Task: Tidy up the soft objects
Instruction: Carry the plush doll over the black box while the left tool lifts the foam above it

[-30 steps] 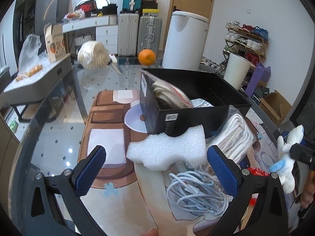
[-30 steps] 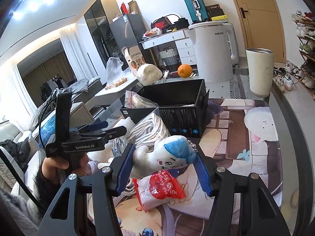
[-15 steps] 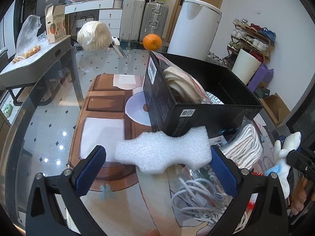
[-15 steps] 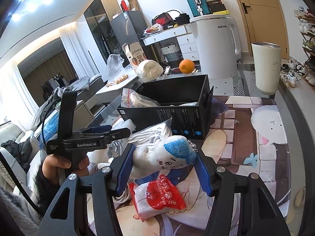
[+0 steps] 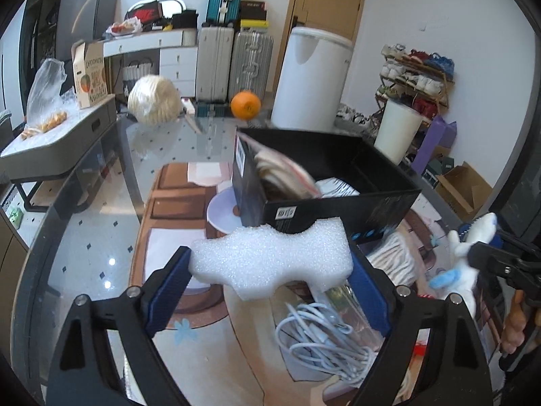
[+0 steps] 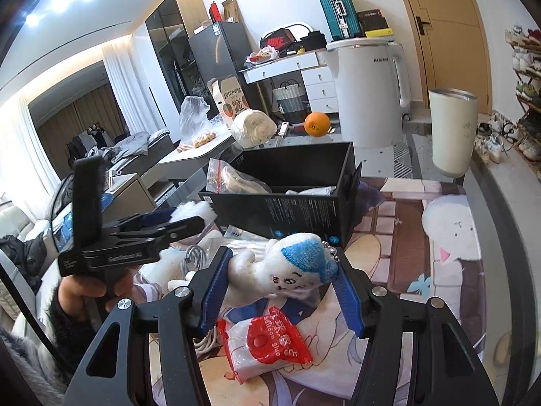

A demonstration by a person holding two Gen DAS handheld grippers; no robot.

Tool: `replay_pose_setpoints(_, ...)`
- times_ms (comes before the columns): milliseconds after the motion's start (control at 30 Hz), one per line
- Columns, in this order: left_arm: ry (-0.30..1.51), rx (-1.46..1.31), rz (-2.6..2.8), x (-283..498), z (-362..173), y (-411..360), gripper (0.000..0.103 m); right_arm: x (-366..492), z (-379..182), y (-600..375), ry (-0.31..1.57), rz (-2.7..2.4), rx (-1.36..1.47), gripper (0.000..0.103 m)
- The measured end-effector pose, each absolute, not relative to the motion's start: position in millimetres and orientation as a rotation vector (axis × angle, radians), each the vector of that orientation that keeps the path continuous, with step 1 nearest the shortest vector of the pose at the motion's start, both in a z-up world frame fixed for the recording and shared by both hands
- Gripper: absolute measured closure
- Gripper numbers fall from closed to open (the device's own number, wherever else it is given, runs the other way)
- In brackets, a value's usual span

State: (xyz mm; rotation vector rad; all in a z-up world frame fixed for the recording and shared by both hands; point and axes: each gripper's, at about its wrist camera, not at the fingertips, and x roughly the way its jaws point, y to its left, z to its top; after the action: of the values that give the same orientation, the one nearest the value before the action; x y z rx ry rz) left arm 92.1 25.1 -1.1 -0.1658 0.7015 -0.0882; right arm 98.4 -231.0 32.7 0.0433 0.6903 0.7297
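My left gripper [image 5: 268, 279] is shut on a white foam piece [image 5: 270, 262] and holds it above the table, just in front of the open black box [image 5: 338, 199]. The box [image 6: 287, 199] holds a bagged item [image 5: 284, 176] and papers. My right gripper [image 6: 280, 287] is shut on a white plush toy with a blue patch [image 6: 284, 274], held above the mat near the box. The plush and right gripper also show in the left wrist view [image 5: 463, 264]. The left gripper shows in the right wrist view [image 6: 175, 223].
On the mat lie a coiled white cable [image 5: 321, 341], a bag of white cloth [image 5: 392, 260] and a red-and-white balloon glue packet [image 6: 267, 345]. Behind the box stand a white kettle [image 6: 368, 91], a cream tumbler [image 6: 453, 128], an orange [image 6: 316, 123] and a wrapped bundle [image 6: 252, 128].
My left gripper closed its jaws fully onto the foam piece and lifted it closer to the box's front wall. The right gripper with the plush stayed nearly still.
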Motion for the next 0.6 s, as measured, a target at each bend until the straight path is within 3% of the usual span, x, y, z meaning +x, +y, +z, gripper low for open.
replay_pose_setpoints(600,0.515,-0.068,-0.056,59,54,18,0.014,101,76,-216,0.522,0.576,-0.005,0.044)
